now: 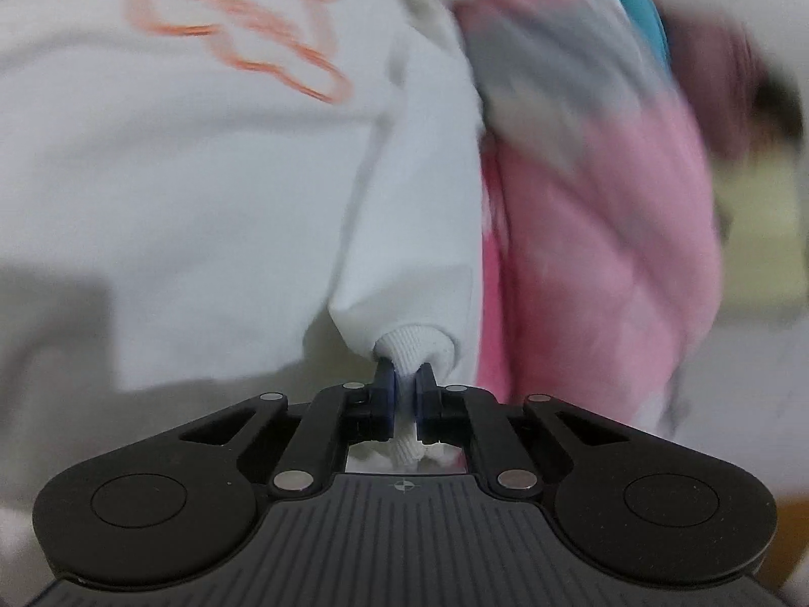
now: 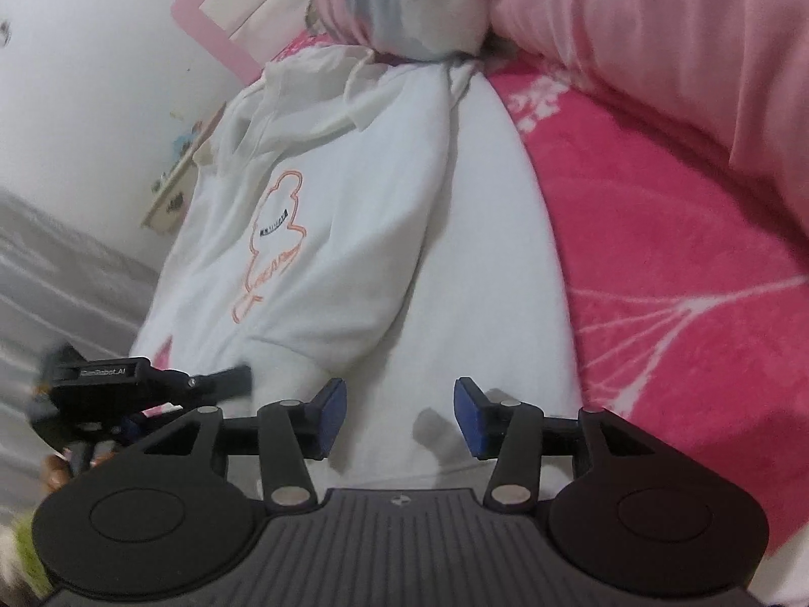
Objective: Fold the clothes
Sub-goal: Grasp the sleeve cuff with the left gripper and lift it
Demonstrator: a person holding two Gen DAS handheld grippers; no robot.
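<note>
we are at the sleeve step: the left hand-held gripper (image 1: 403,397) is clamped on the ribbed cuff (image 1: 412,349) of the white hoodie (image 2: 323,232) lying on the bed (image 2: 672,273), the right hand-held gripper (image 2: 399,417) stands apart and empty, so next we should probably carry this sleeve across the chest.

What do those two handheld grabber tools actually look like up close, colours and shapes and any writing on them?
Both look alike. The left gripper and right gripper each have a grey ribbed body, two round black side housings, black linkage bars with silver rivets, and two black fingers faced with dark blue pads. A small crosshair mark sits on the body. Seen from the right camera, the left gripper carries blurred white lettering.
</note>
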